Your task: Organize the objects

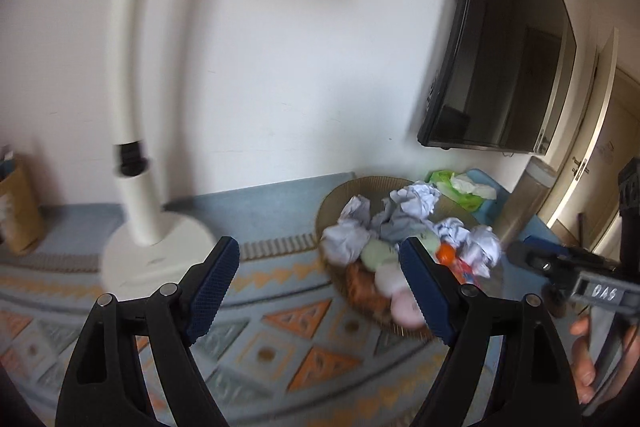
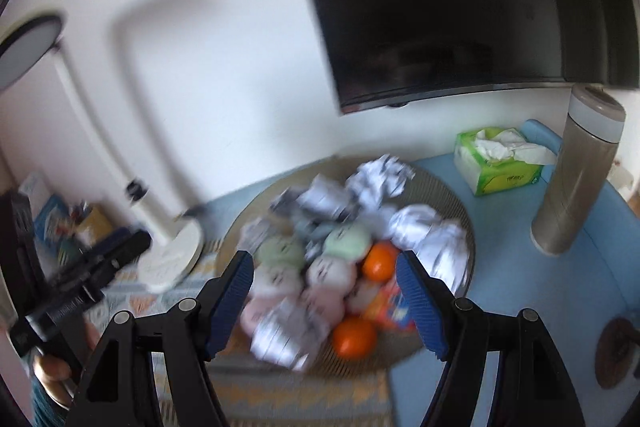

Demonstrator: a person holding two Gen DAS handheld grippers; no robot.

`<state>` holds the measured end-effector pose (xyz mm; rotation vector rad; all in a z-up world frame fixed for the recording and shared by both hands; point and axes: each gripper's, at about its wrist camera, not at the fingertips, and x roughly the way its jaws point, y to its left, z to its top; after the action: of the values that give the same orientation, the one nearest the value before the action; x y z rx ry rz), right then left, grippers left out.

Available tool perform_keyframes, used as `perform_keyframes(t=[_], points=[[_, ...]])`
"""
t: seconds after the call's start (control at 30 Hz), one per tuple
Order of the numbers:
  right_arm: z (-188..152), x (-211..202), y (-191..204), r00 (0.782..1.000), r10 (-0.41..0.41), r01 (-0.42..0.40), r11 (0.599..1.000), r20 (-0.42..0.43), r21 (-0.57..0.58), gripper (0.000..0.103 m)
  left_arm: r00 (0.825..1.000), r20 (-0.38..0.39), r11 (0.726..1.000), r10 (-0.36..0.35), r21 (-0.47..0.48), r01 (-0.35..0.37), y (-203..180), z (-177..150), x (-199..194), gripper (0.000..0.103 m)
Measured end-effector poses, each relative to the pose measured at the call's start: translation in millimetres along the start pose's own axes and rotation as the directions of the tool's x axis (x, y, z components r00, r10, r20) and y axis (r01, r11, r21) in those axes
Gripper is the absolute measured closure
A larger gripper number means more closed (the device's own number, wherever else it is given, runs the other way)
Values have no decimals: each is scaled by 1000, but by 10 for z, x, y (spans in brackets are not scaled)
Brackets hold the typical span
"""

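A round woven tray [image 2: 440, 351] holds a pile: crumpled paper balls [image 2: 380, 171], pastel soft balls [image 2: 348, 241] in green, white and pink, two oranges [image 2: 354, 339] and an orange packet [image 2: 390, 307]. My right gripper [image 2: 324, 263] hangs open just above the pile, touching nothing. In the left wrist view the same tray [image 1: 344, 195] lies ahead to the right, partly hidden behind the right finger. My left gripper [image 1: 320, 259] stands open over the patterned cloth [image 1: 280, 339] with nothing between its pads. Both views are motion-blurred.
A white desk lamp [image 1: 160, 255] stands left of the tray. A dark screen [image 1: 500, 67] hangs on the wall above. Behind the tray sit a green tissue box [image 2: 500, 163] and a tall tan bottle [image 2: 576, 179]. A brown coaster [image 2: 616, 351] lies at the right. A person's hand [image 1: 584, 359] shows.
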<state>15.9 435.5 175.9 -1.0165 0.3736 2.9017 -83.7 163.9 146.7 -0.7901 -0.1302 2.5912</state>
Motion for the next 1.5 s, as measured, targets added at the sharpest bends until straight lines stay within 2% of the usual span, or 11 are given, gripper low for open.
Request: perform_keyframes(t=[0.07, 0.17, 0.27, 0.37, 0.53, 0.63, 0.8, 0.9, 1.0, 1.27, 1.5], points=[[-151, -127, 187, 1000, 13, -13, 1000, -9, -22, 30, 1000, 5, 1000, 25, -4, -25, 37, -79, -251, 20], [-405, -213, 502, 997, 71, -73, 996, -38, -50, 29, 995, 32, 995, 99, -10, -99, 138, -242, -672, 1], [-688, -200, 862, 993, 100, -105, 990, -63, -89, 19, 989, 34, 989, 144, -39, -142, 313, -471, -1017, 1], [-987, -136, 1177, 989, 121, -129, 985, -84, -112, 17, 966, 6, 964, 259, -69, -258, 572, -815, -1280, 1], [-1509, 157, 1518, 992, 66, -86, 979, -112, -185, 16, 929, -110, 922, 353, -129, -366, 1005, -1401, -1166, 1], [-1703, 332, 1614, 989, 15, -48, 973, -144, -228, 16, 924, -138, 911, 356, -170, -376, 1173, -1593, -1134, 1], [-1856, 488, 1630, 984, -22, -23, 968, -178, -248, 16, 913, -160, 904, 374, -158, -398, 1226, -1731, -1035, 1], [-1873, 493, 1655, 985, -33, -13, 964, -171, -264, 15, 898, -245, 895, 366, -170, -412, 1276, -1776, -940, 1], [-1870, 557, 1680, 979, -56, 1, 962, -195, -272, 12, 867, -320, 871, 382, -189, -453, 1359, -1814, -849, 1], [-1860, 726, 1576, 958, -77, 15, 976, -277, -218, 6, 822, -358, 857, 443, -101, -505, 1267, -1826, -770, 1], [-1891, 764, 1636, 950, -99, 21, 966, -295, -256, 0, 821, -360, 857, 443, -98, -505, 1285, -1820, -774, 0]])
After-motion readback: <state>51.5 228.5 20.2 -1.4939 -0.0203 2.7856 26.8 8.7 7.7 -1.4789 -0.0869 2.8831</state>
